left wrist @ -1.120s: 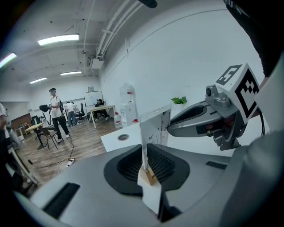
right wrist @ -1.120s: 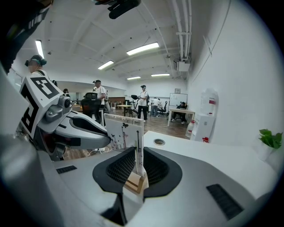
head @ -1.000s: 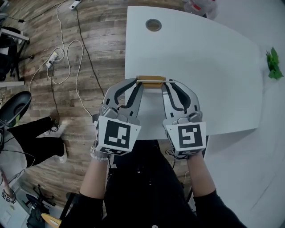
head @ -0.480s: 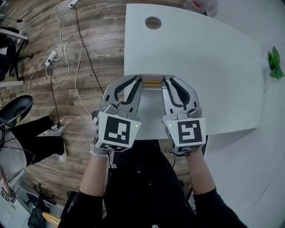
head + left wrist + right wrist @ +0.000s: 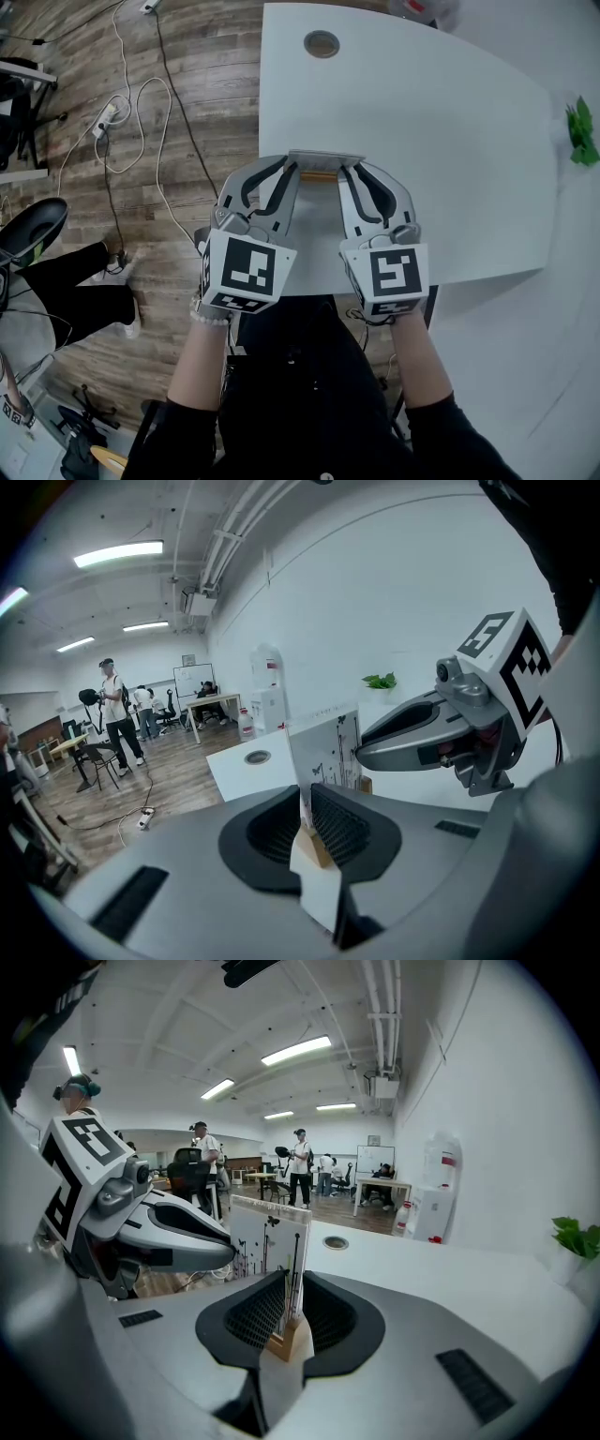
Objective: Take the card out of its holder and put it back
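Where the white table (image 5: 450,131) nears the person: one wooden holder (image 5: 321,174); left gripper (image 5: 292,170) clamped on its left end; right gripper (image 5: 351,171) clamped on its right end. Card (image 5: 324,157) upright in its slot; black butterfly-and-stem print; small lettering illegible.

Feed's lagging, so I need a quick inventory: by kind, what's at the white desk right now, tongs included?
card: 1
wooden card holder: 1
tongs: 2, the left tongs and the right tongs
green plant: 1
cable grommet in the desk top: 1
Total: 6
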A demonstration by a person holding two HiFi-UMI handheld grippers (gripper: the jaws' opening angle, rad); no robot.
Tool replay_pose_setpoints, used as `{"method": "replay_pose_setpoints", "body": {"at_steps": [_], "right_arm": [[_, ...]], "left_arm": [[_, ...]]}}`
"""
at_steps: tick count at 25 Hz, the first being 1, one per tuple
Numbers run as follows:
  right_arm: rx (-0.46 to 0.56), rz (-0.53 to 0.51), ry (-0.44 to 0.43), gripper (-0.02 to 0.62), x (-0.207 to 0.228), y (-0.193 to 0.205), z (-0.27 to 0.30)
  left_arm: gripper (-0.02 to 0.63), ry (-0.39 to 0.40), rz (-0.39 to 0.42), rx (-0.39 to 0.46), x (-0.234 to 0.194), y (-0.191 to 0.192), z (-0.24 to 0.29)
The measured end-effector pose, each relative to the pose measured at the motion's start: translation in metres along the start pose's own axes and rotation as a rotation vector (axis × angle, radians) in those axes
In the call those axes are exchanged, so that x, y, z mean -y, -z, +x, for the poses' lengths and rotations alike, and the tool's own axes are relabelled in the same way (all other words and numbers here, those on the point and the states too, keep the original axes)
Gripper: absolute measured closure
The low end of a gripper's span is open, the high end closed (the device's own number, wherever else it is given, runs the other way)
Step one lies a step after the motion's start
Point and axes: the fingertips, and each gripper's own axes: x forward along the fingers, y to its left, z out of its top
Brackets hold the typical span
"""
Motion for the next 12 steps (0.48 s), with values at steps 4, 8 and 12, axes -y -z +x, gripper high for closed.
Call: {"method": "replay_pose_setpoints", "body": {"at_steps": [4,8,12], "right_arm": [[-0.014,-0.018,0.001,0.506,0.003,0.009,0.002],[-0.027,-0.027,-0.001,0.506,0.005,0.016,0.005],[-0.025,-0.013,-0.003,0.506,0.004,0.016,0.006]], "left_arm": [[0.558,0.001,-0.005,-0.012,0.002,0.006,0.005],[0.558,0.004,-0.010,-0.023,0.003,0.010,0.009],[0.558,0.005,-0.015,-0.022,0.004,0.011,0.008]]}}
